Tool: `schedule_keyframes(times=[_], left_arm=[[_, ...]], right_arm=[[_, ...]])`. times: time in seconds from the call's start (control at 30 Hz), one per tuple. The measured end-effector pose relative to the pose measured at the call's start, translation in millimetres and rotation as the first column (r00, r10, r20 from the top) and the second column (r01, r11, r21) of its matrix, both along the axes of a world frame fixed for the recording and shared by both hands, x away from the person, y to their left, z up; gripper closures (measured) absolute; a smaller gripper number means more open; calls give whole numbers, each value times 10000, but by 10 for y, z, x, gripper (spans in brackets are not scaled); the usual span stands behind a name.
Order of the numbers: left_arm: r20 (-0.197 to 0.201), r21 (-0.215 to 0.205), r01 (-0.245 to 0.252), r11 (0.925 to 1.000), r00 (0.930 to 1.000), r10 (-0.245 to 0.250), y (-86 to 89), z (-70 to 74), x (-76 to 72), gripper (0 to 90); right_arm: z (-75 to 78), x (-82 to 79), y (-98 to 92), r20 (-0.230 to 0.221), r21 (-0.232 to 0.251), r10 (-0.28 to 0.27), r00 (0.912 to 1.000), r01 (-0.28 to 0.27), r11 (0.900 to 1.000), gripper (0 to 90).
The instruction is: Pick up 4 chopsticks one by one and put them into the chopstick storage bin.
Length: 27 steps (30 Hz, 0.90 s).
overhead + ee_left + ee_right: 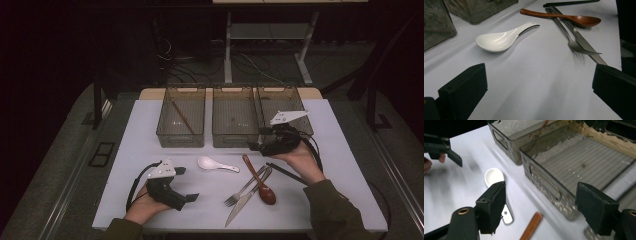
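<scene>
While the white spoon [217,164] lies loose on the surface [125,150], bowl up and with nothing bracing it, a careless approach could go wrong. Its glazed handle is likely slippery, and pads closing off-centre could flick it into the wooden spoon [259,181] nearby or simply skate over it. From the right gripper [540,205], whose jaws stand wide with nothing between them, the white spoon sits just below and ahead, its bowl showing past the left jaw and its handle end beneath that jaw. A low pass could clip the front wall of the middle bin [544,182], which rises between the jaws. Across the surface, the left gripper [539,80] hangs wide and empty too, the white spoon ahead of its left jaw, fork [574,45] and knife [589,48] toward the right one.
</scene>
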<state>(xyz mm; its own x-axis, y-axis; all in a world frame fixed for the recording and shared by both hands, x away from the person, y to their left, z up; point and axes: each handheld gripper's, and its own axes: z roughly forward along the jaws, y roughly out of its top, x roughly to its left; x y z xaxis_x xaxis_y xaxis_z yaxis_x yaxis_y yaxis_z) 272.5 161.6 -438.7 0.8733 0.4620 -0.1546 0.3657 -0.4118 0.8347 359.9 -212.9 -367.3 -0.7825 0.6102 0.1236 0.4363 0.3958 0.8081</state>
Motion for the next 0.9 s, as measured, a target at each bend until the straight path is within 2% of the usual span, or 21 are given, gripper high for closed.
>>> schedule_keyframes(times=[0.13, 0.37, 0.5, 0.6, 0.77, 0.9], left_arm=[[-159, 46, 21, 10000, 9999, -21, -4, -13, 2, 0], [-68, 80, 32, 10000, 10000, -31, 6, 7, -11, 0], [-20, 22, 39, 10000, 10000, -39, 8, 10, -21, 0], [8, 37, 55, 10000, 10000, -55, 4, 13, -22, 0], [-13, 38, 38, 10000, 10000, -38, 10, 14, -21, 0], [-9, 36, 32, 10000, 10000, -32, 13, 15, -20, 0]], right_arm=[[-92, -92, -118, -30, -54, -16, 10000, 16, 10000, 257], [-182, -240, -300, -39, -315, -187, 9998, 186, 9993, 256], [-187, -317, -457, 7, -215, -370, 9993, 370, 9991, 260], [-200, -355, -571, -116, -95, -528, 9985, 527, 9986, 262], [-250, -408, -757, -323, -182, -825, 9961, 819, 9965, 264], [-287, -470, -908, -527, -206, -951, 9941, 942, 9953, 311]])
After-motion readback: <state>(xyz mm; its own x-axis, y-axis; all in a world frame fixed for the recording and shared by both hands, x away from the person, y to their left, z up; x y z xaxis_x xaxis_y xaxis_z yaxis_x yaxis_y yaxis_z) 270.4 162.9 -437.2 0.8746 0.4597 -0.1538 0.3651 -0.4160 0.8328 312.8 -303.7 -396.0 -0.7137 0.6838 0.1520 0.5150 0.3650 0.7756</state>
